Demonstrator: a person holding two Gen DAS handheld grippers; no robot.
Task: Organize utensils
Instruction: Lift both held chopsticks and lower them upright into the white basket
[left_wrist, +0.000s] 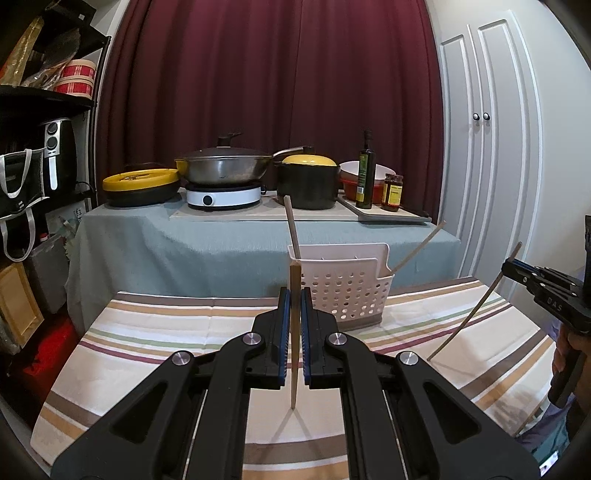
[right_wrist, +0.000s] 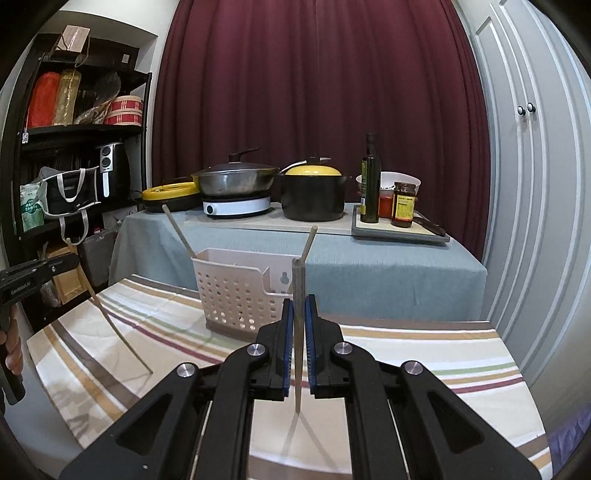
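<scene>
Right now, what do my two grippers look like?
Both match: the left gripper and right gripper are matte black plastic linkages with silver round pivot bolts and blue ribbed pads on the fingers. From the side, the right one shows raised lettering, the left one white lettering. No cables or sleeves visible.

I count four chopsticks: one at my 6 o'clock, one at 3, two in the single white basket, leaning at 12 and 1.
</scene>
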